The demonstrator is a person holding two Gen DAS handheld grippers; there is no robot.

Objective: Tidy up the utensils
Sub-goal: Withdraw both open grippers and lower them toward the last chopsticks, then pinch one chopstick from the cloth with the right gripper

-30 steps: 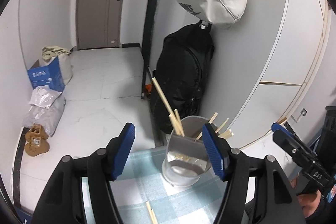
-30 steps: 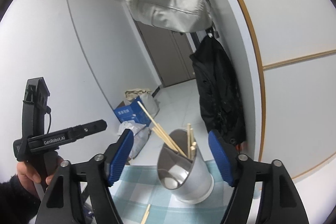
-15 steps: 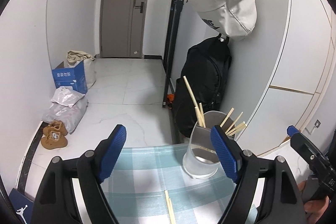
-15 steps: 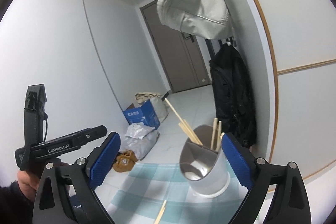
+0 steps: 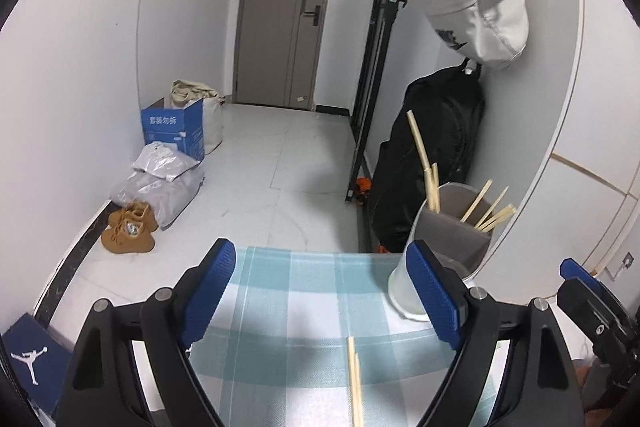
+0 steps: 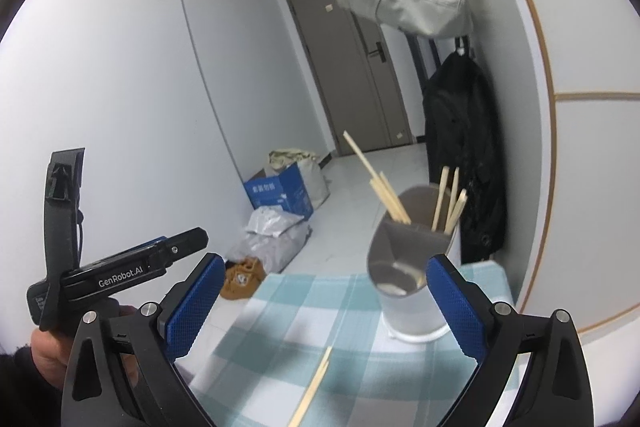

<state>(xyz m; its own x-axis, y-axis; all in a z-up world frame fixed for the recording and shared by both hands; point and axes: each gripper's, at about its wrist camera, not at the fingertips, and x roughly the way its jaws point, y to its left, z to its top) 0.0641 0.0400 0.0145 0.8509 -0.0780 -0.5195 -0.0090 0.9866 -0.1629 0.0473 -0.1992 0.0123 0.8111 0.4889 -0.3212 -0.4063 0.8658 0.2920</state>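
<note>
Claws [image 5: 320,291] [image 6: 324,303] wider, empty, farther back from holder [image 5: 448,251]

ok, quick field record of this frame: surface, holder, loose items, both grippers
surface: checked cloth on the table
holder: grey utensil holder, upright, far right of the cloth
in holder: chopsticks leaning out over the rim
loose: chopstick pair flat on the cloth
left gripper: open, empty, jaws just opening
right gripper: open, empty, jaws just opening
</note>
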